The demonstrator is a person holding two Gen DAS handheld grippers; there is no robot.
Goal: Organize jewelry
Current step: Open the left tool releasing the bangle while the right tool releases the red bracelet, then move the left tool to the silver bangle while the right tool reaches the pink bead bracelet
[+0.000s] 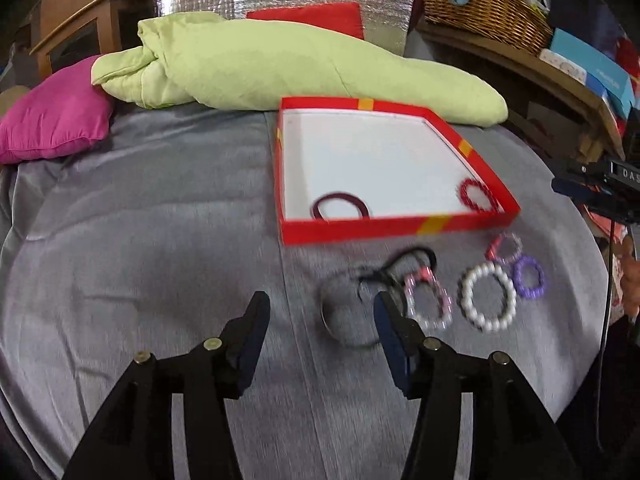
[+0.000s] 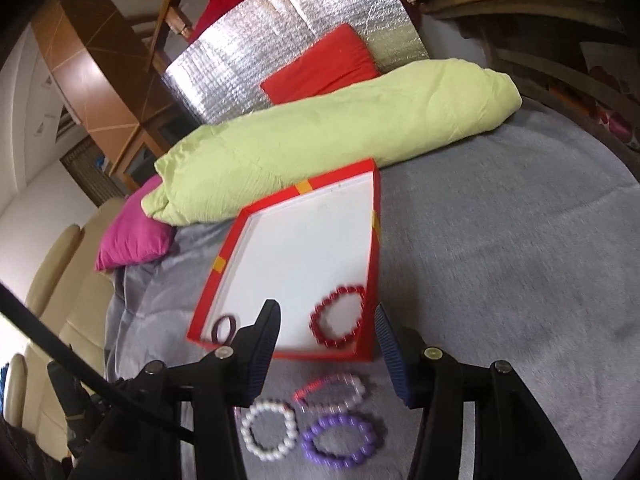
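Note:
A red box with a white floor [image 1: 396,224] [image 2: 224,276] lies on the grey bed cover. Inside it are a dark maroon bangle [image 1: 340,204] [image 2: 224,328] and a red beaded bracelet [image 1: 478,196] [image 2: 340,316]. In front of the box lie a white pearl bracelet [image 1: 488,296] [image 2: 270,430], a purple bracelet [image 1: 530,278] [image 2: 340,440], a pink-and-white bracelet [image 1: 506,246] [image 2: 332,390], a pink-and-clear bracelet [image 1: 430,300], a thin metal bangle [image 1: 344,312] and a black cord [image 1: 404,264]. My left gripper [image 1: 322,312] is open and empty above the metal bangle. My right gripper [image 2: 326,324] is open and empty over the box's near edge.
A rolled light-green quilt [image 1: 280,68] [image 2: 332,136] lies behind the box. A magenta cushion [image 1: 52,120] [image 2: 136,236] sits at the left and a red cushion [image 1: 320,18] [image 2: 320,64] behind. A wicker basket [image 1: 480,8] stands on a shelf at the right.

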